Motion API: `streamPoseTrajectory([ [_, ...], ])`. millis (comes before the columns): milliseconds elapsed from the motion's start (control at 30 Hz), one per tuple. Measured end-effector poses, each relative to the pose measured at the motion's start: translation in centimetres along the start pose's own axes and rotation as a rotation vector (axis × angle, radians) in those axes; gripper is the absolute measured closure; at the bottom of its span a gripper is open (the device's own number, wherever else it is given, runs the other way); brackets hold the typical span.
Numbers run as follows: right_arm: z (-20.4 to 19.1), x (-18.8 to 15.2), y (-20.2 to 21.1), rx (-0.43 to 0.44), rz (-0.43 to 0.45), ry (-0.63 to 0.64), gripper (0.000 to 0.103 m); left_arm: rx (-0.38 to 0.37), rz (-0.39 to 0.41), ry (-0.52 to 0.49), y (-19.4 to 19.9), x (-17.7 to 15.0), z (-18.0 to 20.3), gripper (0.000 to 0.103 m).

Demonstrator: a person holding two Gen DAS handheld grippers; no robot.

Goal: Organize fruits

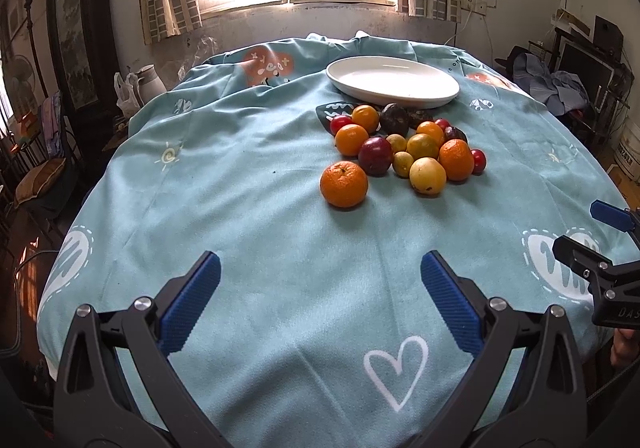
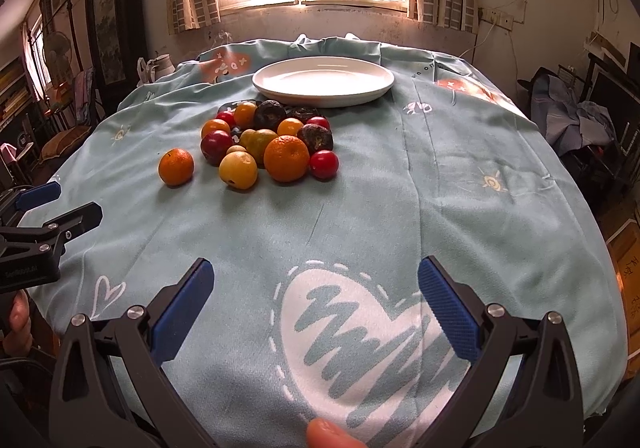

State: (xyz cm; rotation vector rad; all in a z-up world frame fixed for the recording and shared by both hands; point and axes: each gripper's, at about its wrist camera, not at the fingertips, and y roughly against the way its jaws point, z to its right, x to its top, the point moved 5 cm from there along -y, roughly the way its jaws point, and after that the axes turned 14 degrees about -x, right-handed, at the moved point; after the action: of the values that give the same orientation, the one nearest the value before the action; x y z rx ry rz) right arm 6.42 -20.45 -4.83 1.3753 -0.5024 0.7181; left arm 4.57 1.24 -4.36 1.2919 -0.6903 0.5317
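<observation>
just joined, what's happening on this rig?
Fruit sorting, not started. A person holds a claw in each hand; the left claw and right claw are both open and empty, hovering over the near edge of the blue tablecloth. The fruit pile sits on the cloth just in front of the white plate, which holds nothing.

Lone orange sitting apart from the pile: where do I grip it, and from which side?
Grip the lone orange across its widest middle, coming from the near side with the open left tool. It is round, and bare cloth lies on its left, front and right; the fruit pile sits behind-right.
</observation>
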Motion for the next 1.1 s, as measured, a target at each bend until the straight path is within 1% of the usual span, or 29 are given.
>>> streamPoseTrajectory([
  [467, -0.4, 0.0, 0.4, 0.008, 0.009, 0.01, 0.001, -0.003, 0.008, -0.003, 0.0, -0.1, 0.1, 0.002],
  [800, -0.8, 0.0, 0.0, 0.012, -0.001, 0.019, 0.001, -0.008, 0.008, -0.001, 0.0, -0.3, 0.0, 0.002],
  [933, -0.7, 0.9, -0.9, 0.002, 0.003, 0.024, 0.001, -0.022, -0.003, 0.011, -0.6, -0.7, -0.5, 0.002],
  [1000, -0.7, 1.7, -2.0, 0.014, -0.011, 0.029, 0.001, -0.036, -0.01, 0.02, -0.9, -1.0, -0.7, 0.002],
  [1033, -0.8, 2.2, -2.5, 0.03, -0.014, 0.031, 0.003, -0.042, -0.013, 0.022, -1.1, -1.1, -0.9, 0.002],
  [1067, -0.9, 2.7, -3.2, 0.043, -0.015, 0.037, 0.01, -0.05, -0.015, 0.023, -1.3, -1.1, -1.0, 0.002],
  [1100, -1.0, 3.2, -3.9, 0.048, -0.024, 0.048, 0.015, -0.059, -0.015, 0.02, -1.4, -1.1, -1.2, 0.002],
])
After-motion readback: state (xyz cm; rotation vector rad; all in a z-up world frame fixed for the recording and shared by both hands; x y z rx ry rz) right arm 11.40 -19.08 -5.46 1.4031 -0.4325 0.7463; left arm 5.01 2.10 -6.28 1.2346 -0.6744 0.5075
